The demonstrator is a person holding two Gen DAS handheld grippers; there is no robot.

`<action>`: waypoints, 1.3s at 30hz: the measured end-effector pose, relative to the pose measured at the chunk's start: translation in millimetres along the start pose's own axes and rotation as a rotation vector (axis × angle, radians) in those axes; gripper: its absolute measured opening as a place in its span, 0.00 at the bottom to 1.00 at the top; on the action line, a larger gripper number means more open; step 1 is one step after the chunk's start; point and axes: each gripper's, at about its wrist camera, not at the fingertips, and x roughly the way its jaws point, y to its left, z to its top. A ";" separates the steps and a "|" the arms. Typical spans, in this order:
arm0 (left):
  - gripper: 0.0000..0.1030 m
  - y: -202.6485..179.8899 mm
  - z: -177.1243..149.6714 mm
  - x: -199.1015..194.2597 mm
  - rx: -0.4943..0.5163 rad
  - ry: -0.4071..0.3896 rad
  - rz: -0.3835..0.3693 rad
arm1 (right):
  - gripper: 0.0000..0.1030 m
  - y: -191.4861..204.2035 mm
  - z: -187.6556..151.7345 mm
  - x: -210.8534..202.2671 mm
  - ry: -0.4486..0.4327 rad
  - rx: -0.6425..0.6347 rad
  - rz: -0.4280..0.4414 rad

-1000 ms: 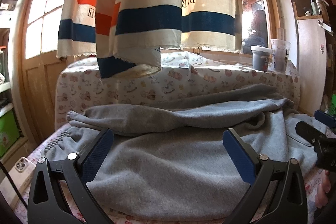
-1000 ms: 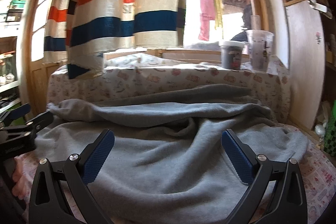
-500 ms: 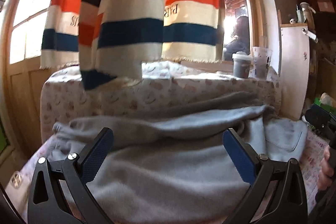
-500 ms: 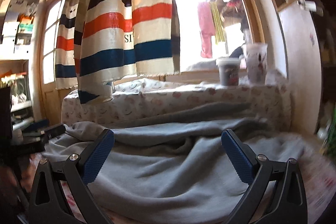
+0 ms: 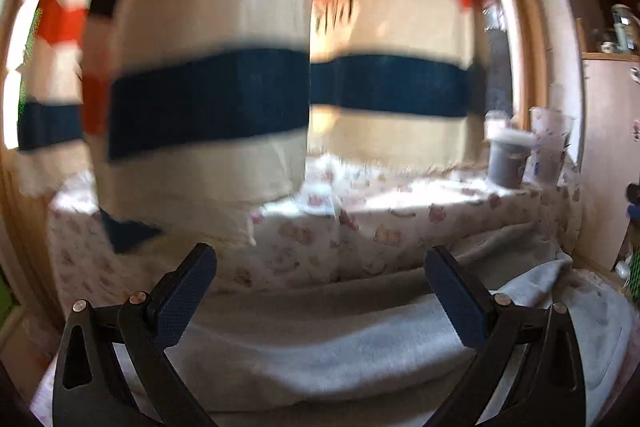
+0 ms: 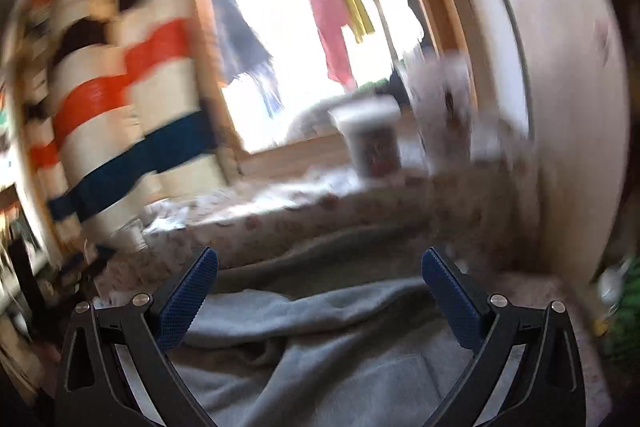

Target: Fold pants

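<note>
Left gripper (image 5: 320, 267), jaws wide and empty, above the grey pants (image 5: 320, 347) lying below the striped curtain (image 5: 208, 99). Right gripper (image 6: 320, 267) likewise wide over the pants. Advisable: lower both, pinch matching edges, fold evenly.

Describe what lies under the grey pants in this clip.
The grey pants lie on a surface covered by patterned cloth, which shows at their far edge and right side. What lies directly beneath them is hidden by the fabric.
</note>
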 end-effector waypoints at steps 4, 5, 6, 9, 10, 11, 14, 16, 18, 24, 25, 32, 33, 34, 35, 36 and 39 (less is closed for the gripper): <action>1.00 6.1 -2.8 44.0 -0.011 0.103 -0.003 | 0.95 -47.5 15.9 62.4 0.104 0.193 -0.004; 1.00 8.9 -4.4 50.6 -0.018 0.112 0.003 | 0.92 -53.7 17.7 75.7 0.120 0.220 -0.003; 1.00 12.2 -6.6 56.3 -0.026 0.119 0.008 | 0.91 -60.2 20.5 93.2 0.142 0.242 -0.016; 1.00 20.5 -16.0 74.2 -0.054 0.151 0.011 | 0.90 -59.9 24.5 133.1 0.177 0.207 -0.057; 1.00 23.2 -20.4 81.6 -0.058 0.168 0.013 | 0.87 -57.9 24.2 144.8 0.191 0.197 -0.070; 1.00 24.7 -24.7 86.8 -0.056 0.183 0.016 | 0.85 -57.7 23.2 160.6 0.214 0.192 -0.094; 1.00 29.6 -36.3 96.0 -0.036 0.212 0.036 | 0.79 -64.0 17.1 195.3 0.261 0.221 -0.145; 1.00 32.8 -40.7 96.0 -0.034 0.205 0.046 | 0.76 -68.2 16.3 212.5 0.290 0.239 -0.143; 1.00 32.9 -41.0 96.1 -0.032 0.205 0.052 | 0.76 -72.4 16.7 223.6 0.290 0.261 -0.150; 1.00 32.3 -39.5 89.7 -0.011 0.180 0.076 | 0.73 -91.5 16.3 250.3 0.291 0.403 -0.144; 1.00 33.2 -39.5 89.8 -0.014 0.185 0.075 | 0.55 -92.0 15.4 249.7 0.287 0.414 -0.112; 1.00 30.9 -37.1 93.9 -0.035 0.197 0.077 | 0.07 -90.4 6.8 242.7 0.335 0.348 -0.153; 1.00 30.1 -37.3 92.6 -0.031 0.199 0.072 | 0.07 -87.4 6.6 241.0 0.327 0.352 -0.158; 1.00 28.6 -37.7 91.6 -0.024 0.203 0.064 | 0.07 -84.3 7.0 235.1 0.313 0.350 -0.157; 1.00 27.6 -37.6 91.5 -0.017 0.211 0.061 | 0.07 -82.3 7.5 228.7 0.302 0.339 -0.153; 1.00 26.8 -37.7 92.2 -0.012 0.221 0.061 | 0.07 -77.8 9.8 221.5 0.285 0.324 -0.147; 1.00 30.9 -39.6 103.2 -0.072 0.315 0.007 | 0.07 -59.4 18.9 190.7 0.199 0.234 -0.103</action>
